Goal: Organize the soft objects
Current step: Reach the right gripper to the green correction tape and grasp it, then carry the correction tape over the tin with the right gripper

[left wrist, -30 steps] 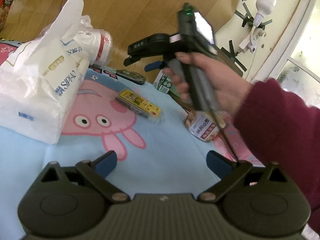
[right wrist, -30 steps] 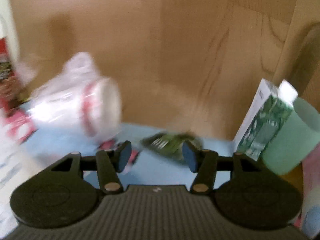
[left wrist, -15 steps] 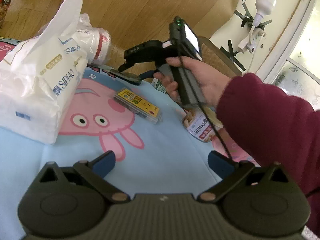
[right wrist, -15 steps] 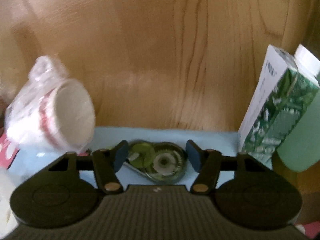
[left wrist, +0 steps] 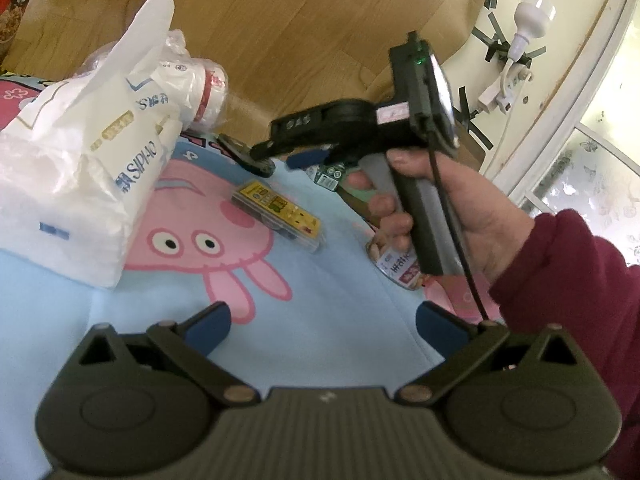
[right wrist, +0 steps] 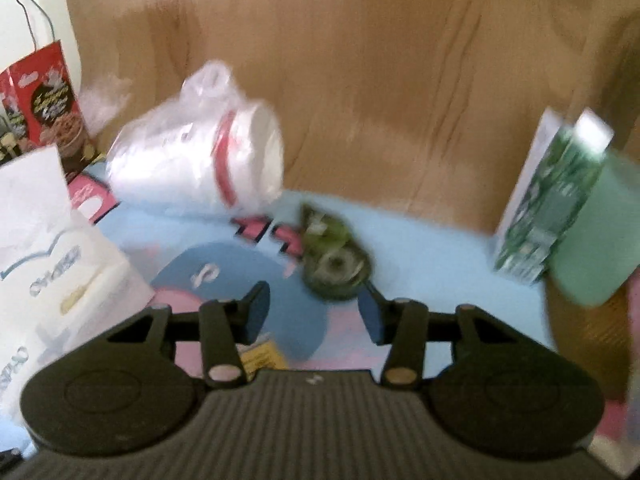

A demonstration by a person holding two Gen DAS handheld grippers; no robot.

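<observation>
1. The right gripper (right wrist: 314, 312) has pulled back from the green tape dispenser (right wrist: 334, 262); its fingers stand apart (empty).
2. The left gripper (left wrist: 322, 322) remains wide apart.
3. One tissue pack (left wrist: 76, 184) lies on the blanket (left wrist: 328, 320), one bagged cup stack (right wrist: 200, 164) beside it.

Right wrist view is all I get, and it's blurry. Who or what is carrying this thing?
Observer: A person's hand in a dark red sleeve holds the right gripper by its handle, above the blue cloth.
Operator: Is the other one holding anything?
Observer: No. The left gripper has its fingers wide apart with nothing between them.
Operator: Anything lying near that hand?
Observer: A small labelled packet lies on the cloth, partly hidden below the hand.
</observation>
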